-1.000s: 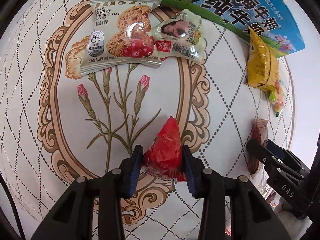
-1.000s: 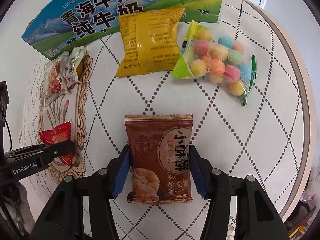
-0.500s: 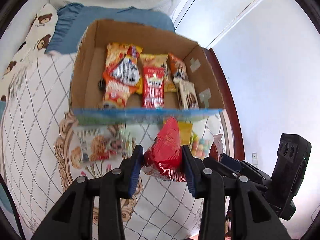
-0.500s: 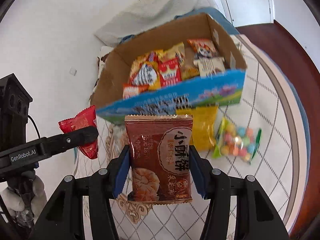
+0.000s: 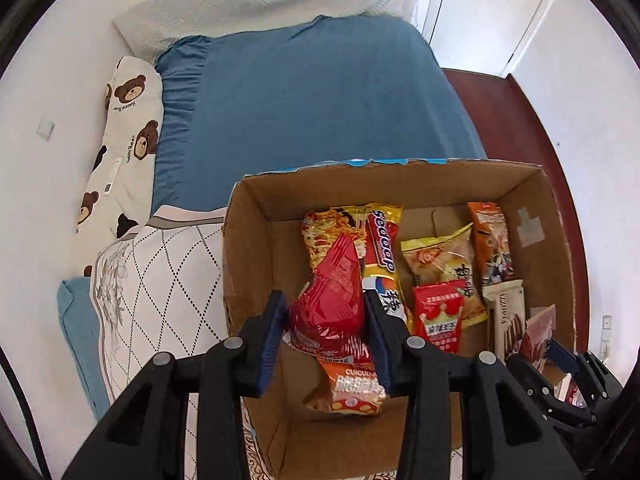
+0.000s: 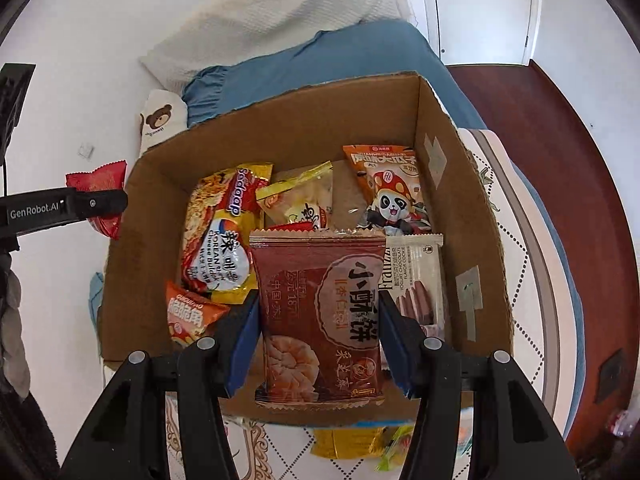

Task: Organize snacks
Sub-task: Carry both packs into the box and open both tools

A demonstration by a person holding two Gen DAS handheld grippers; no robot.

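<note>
While both packets hang over the box (image 6: 432, 120), neither has been let go, so this round of sorting looks partly done. The brown packet (image 6: 320, 316) is pinched between the jaws of the right gripper (image 6: 318, 340), held upright above the near half of the box, in front of the chocolate biscuits (image 6: 416, 280). The red packet (image 5: 330, 304) is pinched in the left gripper (image 5: 325, 332), its jaws pressed into its sides; in the left view it sits over the left part of the box, though the right view shows it beside the left wall, so whether it is fully past the rim I cannot tell.

Already lying in the box are the noodle pack (image 6: 220, 240), an orange packet (image 6: 188, 312) near the front, a yellow packet (image 6: 300, 200), a panda packet (image 6: 392, 188) and, in the left view, a small red pouch (image 5: 438, 316). Those look finished.

Left to do, as I judge it: release these two inside, then fetch what remains on the quilted cloth (image 6: 280, 452) in front of the box, where a yellow bag (image 6: 340, 444) and a bit of green-edged wrapper (image 6: 394, 450) peek out beneath the near wall. Other leftovers, if any, are out of view. Beyond the box lies the blue bed (image 5: 320, 100).
</note>
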